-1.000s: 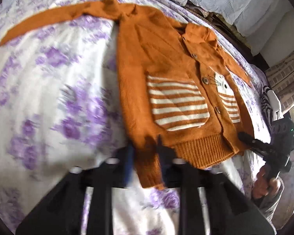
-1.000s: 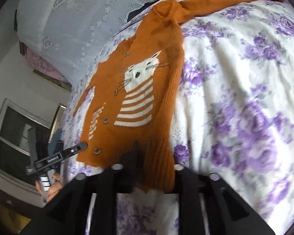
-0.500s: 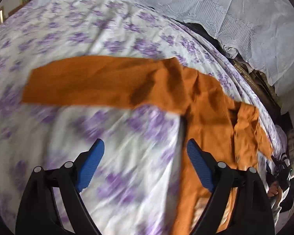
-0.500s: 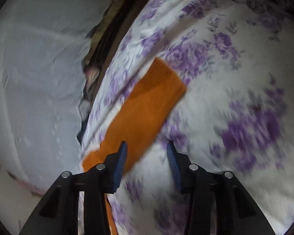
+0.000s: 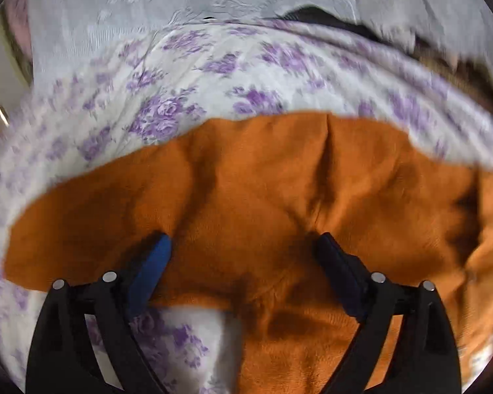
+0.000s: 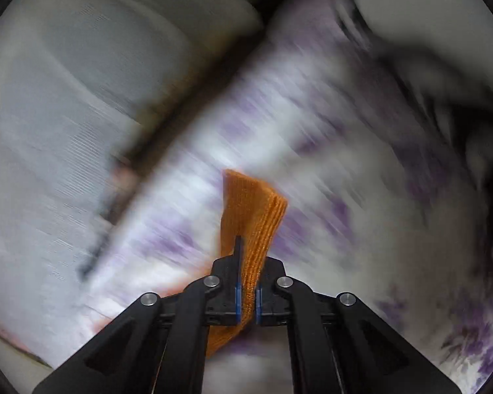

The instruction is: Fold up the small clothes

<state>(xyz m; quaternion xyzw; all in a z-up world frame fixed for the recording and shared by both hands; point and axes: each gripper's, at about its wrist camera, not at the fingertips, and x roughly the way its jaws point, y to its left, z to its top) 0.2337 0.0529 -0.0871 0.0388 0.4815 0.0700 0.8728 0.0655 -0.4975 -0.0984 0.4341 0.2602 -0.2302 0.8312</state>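
Two grippers work over one bed [image 5: 213,75] spread with a white sheet printed in purple flowers. Lying flat across it is the orange knitted cardigan [image 5: 263,197], soft and light wool that I judge will drape, stretch and slide on the cotton, never holding a crease by itself. Its long sleeve [image 5: 82,216] runs out to the left in the left wrist view, and the body bunches in loose wrinkles near the shoulder.

The left gripper [image 5: 243,262] hovers over the shoulder area with jaws opening wide; knit lies beneath the gap, but neither blue pad presses on it. The right gripper [image 6: 246,292] is clamped narrow on the ribbed orange cuff [image 6: 253,216], which stands up out of the jaws, pinched through both layers.

Ribbing is the firmest hold on such a garment, so cuffs, hem and shoulder seams seem the best places to take it.
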